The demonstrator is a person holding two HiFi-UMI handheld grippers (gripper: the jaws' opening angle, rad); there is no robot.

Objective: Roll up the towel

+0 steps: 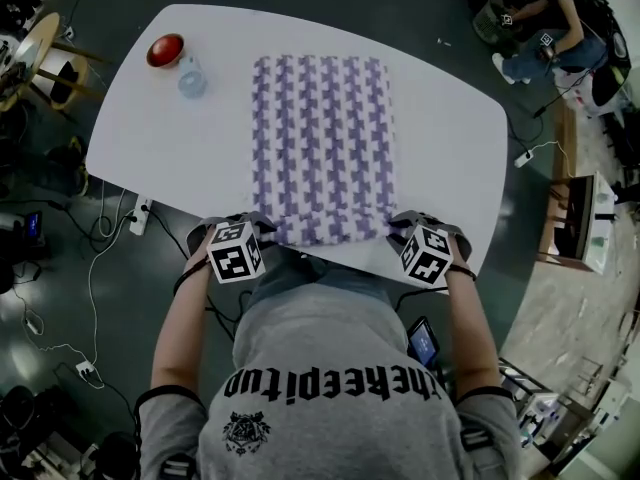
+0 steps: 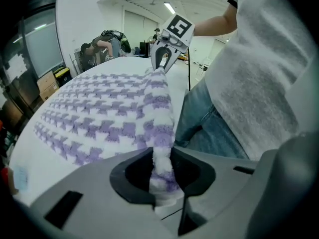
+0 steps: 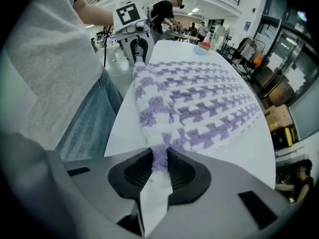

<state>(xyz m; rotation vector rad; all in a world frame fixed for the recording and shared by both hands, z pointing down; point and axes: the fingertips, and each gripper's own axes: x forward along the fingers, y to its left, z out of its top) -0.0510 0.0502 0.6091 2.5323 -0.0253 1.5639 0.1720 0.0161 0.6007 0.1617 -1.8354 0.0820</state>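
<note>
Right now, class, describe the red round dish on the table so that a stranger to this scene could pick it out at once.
Find the white table with a purple-and-white towel spread over its middle. Look to the table's far left corner, left of the towel: the red dish sits there beside a small clear container. It is the only red thing on the table.

Overhead head view; gripper views (close) share towel.

the left tongs at 6 o'clock pinch a corner of the purple-and-white towel. its raised edge runs toward 12 o'clock, where the right tongs grip it over the white counter.
</note>
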